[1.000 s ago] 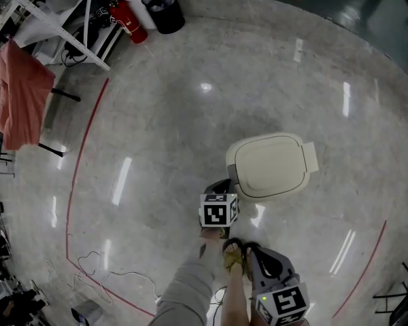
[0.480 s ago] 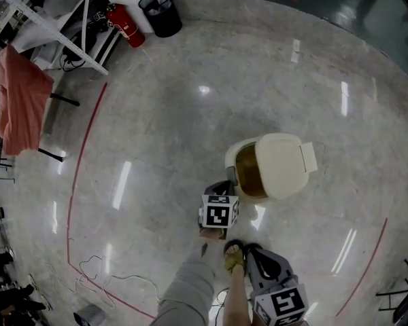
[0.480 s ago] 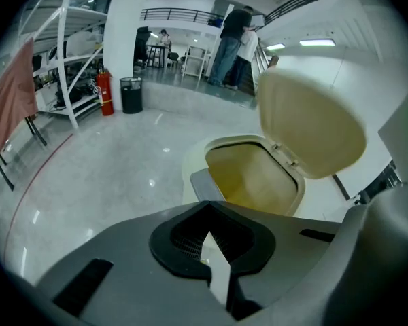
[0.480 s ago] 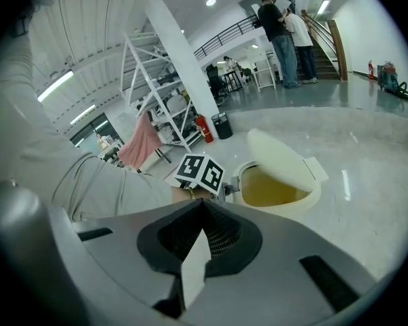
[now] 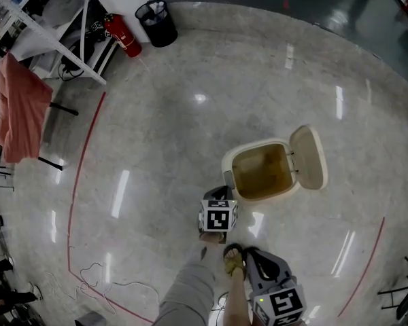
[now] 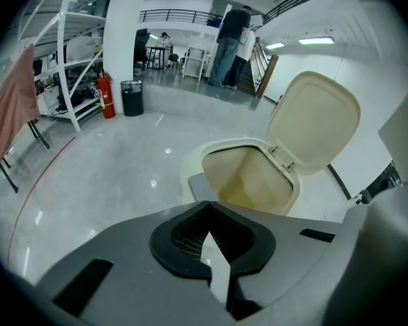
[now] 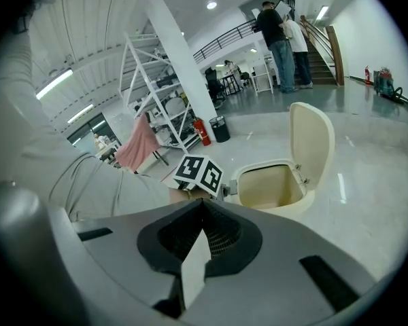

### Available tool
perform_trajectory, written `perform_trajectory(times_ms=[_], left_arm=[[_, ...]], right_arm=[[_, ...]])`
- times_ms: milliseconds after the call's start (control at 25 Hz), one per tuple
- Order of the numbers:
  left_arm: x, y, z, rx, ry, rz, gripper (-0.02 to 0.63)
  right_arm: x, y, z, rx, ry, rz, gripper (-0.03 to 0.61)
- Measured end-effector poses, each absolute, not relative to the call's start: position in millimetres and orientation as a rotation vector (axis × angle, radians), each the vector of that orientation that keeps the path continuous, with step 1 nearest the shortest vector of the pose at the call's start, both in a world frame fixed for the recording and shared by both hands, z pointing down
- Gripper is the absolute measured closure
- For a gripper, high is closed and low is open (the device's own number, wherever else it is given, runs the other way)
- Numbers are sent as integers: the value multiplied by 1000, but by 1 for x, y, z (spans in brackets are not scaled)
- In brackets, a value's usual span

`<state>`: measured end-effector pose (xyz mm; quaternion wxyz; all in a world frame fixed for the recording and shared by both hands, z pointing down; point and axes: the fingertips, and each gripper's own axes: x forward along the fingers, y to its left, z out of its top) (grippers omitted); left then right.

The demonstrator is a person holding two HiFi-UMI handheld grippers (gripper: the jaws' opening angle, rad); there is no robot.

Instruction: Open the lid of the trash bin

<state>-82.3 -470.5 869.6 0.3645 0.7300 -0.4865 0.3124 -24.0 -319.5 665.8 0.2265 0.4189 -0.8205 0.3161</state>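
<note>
Lid has swung up since a second ago, standing open at the right rim of the cream trash bin on the floor. My left gripper sits just beside the bin, fingers together and empty; my right gripper likewise.

Large open lab or workshop hall. Polished stone floor with red tape line. Far ahead-left of the jaws: white metal racks, fire extinguisher. Beyond them: mezzanine railing.
</note>
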Motion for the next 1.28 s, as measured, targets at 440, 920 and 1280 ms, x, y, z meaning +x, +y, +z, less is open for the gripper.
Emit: perform_trajectory(times_ms=[440,920,1280], left_arm=[[-90,-454,778,1862,-1284,711,611],[-62,-384,609,1988,-1263,639,611],[-55,-331,504,2075,-1258,563,611]], right_arm=[[-10,-316,605,1214,-2275,797,575],[16,-298,492,1246,-2339,654,575],[25,-281,434,1222,-2401,561,575]])
